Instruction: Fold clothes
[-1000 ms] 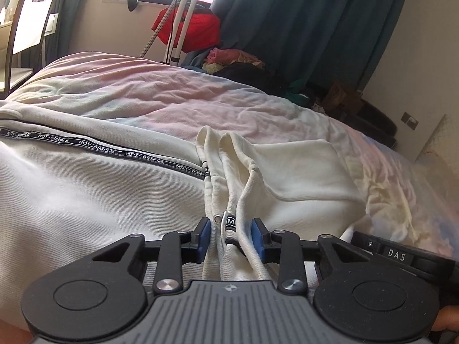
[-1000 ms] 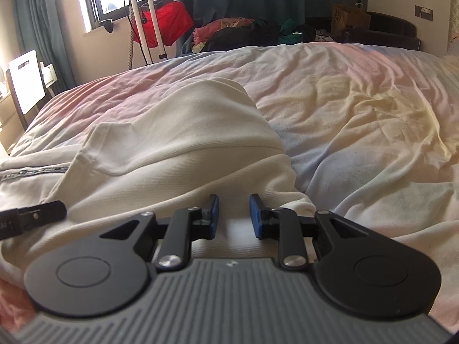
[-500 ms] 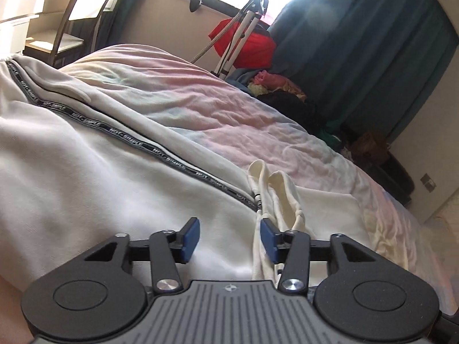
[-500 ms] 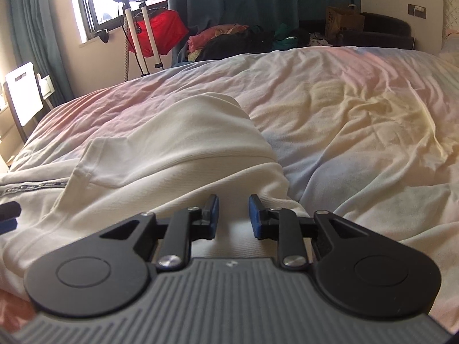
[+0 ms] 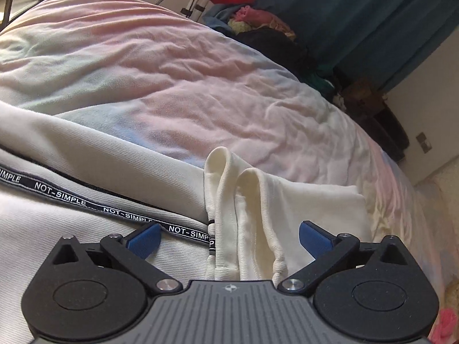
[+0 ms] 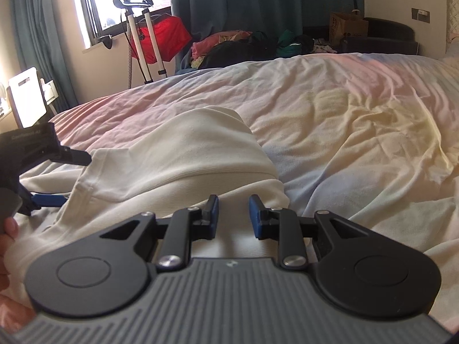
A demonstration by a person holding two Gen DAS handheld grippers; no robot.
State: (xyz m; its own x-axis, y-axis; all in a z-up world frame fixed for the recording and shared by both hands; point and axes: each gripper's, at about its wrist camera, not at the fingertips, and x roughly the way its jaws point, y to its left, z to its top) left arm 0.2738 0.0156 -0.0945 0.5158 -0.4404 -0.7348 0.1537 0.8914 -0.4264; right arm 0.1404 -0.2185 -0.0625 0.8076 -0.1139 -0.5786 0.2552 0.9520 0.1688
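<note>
In the left wrist view, the left gripper sits low in the middle with its blue pads spread wide and holding nothing. The cream garment fills the lower left. Its ribbed edge bunches up between the pads. A black band reading NOT-SIMPLE runs across it from the left. Bare bedsheet lies open across the top half.

In the right wrist view, the right gripper has its pads close together over the cloth. They may be pinching it, but I cannot tell. The garment lies in the middle left, and its edge ends just right of the pads. Wide open sheet fills the right side.
</note>
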